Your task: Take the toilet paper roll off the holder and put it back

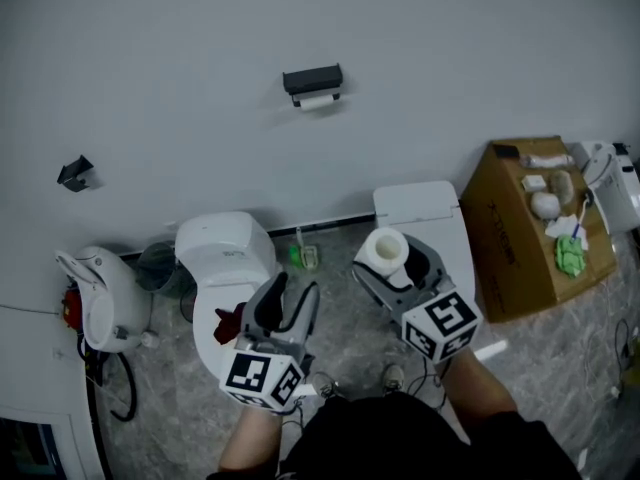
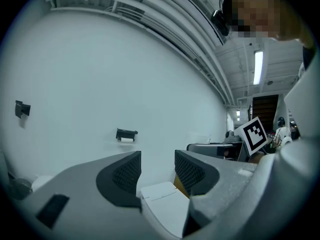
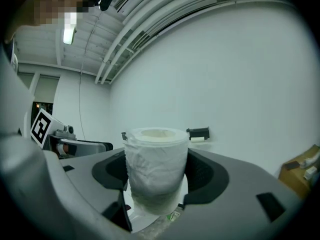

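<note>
**Mia:** What is the right gripper [image 1: 395, 264] doing, down here close to us?

**Ben:** It is squeezing the toilet paper roll [image 3: 156, 170]. Its two fingers are pressing on the roll's sides. The roll is standing up straight between them.

**Mia:** And the left gripper [image 2: 157, 171]?

**Ben:** Its fingers are standing apart and are pinching nothing. The round white toilet [image 1: 222, 253] is sitting just past it.

**Mia:** What is sitting behind the roll?

**Ben:** A flat white lid [image 1: 420, 206] is lying just behind it. A brown box [image 1: 520, 243] is standing beside the lid on the grey floor [image 1: 335, 313].

**Mia:** Where is the holder [image 1: 313, 80]?

**Ben:** It is hanging far off on the white wall [image 1: 200, 58], well apart from the roll. A bit of white is showing under it.
</note>
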{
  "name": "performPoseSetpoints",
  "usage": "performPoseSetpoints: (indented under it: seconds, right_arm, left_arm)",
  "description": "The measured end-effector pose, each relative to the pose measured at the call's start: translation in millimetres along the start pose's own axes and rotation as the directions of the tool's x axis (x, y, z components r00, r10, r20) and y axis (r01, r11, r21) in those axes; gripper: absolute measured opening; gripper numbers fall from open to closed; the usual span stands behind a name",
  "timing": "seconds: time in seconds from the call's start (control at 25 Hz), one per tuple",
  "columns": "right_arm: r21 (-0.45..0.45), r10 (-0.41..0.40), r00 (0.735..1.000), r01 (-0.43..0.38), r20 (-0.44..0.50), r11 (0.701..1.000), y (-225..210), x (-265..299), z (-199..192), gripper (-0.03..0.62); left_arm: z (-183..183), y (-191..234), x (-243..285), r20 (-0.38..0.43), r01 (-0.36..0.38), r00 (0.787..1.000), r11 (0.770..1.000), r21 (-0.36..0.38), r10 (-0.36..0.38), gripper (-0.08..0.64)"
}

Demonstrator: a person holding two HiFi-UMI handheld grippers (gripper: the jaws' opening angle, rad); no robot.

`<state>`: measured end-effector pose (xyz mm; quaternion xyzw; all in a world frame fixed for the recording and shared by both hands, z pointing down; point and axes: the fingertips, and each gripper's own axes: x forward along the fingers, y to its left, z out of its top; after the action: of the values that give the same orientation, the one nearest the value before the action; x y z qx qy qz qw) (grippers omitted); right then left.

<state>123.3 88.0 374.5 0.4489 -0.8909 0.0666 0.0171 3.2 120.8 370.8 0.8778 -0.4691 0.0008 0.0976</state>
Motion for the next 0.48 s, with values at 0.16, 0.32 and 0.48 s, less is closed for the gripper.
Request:
performPoseSetpoints:
  seconds: [0.16,0.32,0.48]
  right_arm:
    - [0.009,0.030,0.999,-0.030,-0.012,1.000,-8,-8,-9,0.308]
    - [0.011,0.051,0.998,-0.051,-0.023,0.999,-12,-10,-13,0.307]
    - [0.009,0.059,0.998,-0.058,-0.027,0.998,-13,-14,-15,0.308]
  left_arm:
    - [-7,-12,0,-0.006,-0.033,0.999,0.999,-0.002,0.033,0.198]
    - [-14,-17,3,-0.010,-0.051,0.999,0.999,-0.009,0.051,0.198]
    - [-15,-22,2,-0.006,-0.054,0.999,0.998,-0.011,0.054,0.198]
